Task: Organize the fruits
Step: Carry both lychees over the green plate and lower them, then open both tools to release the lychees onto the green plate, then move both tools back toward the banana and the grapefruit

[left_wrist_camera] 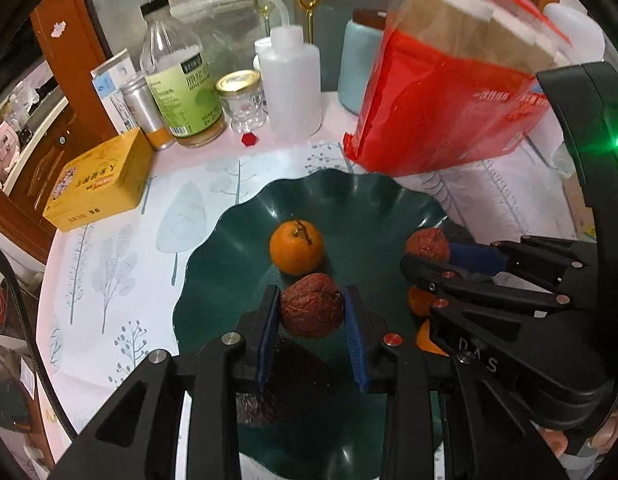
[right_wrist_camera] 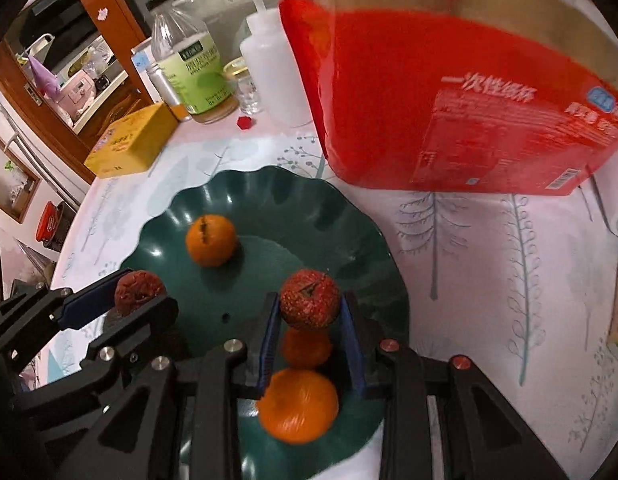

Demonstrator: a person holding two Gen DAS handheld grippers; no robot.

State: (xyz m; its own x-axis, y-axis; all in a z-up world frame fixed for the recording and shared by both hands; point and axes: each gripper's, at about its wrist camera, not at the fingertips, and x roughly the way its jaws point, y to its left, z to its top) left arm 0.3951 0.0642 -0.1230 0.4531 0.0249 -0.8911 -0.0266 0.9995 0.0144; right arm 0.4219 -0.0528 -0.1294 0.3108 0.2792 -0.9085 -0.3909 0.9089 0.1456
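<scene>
A dark green scalloped plate [left_wrist_camera: 237,224] [right_wrist_camera: 349,216] lies on the table. My left gripper [left_wrist_camera: 312,312] is shut on a wrinkled dark red fruit [left_wrist_camera: 311,310] above the plate; it also shows in the right wrist view [right_wrist_camera: 139,291]. My right gripper [right_wrist_camera: 309,312] is shut on a red speckled fruit [right_wrist_camera: 309,303], seen from the left wrist view [left_wrist_camera: 427,245] too. An orange with a stem [left_wrist_camera: 296,246] [right_wrist_camera: 210,240] sits in the plate. A second orange [right_wrist_camera: 298,403] lies in the plate under my right gripper, partly hidden in the left wrist view [left_wrist_camera: 421,302].
A red bag of paper cups [left_wrist_camera: 441,92] [right_wrist_camera: 461,104] stands behind the plate. A yellow box [left_wrist_camera: 99,180], a green-label bottle [left_wrist_camera: 181,80], a small jar [left_wrist_camera: 243,98], a white squeeze bottle [left_wrist_camera: 293,84] and a blue canister [left_wrist_camera: 359,68] line the back.
</scene>
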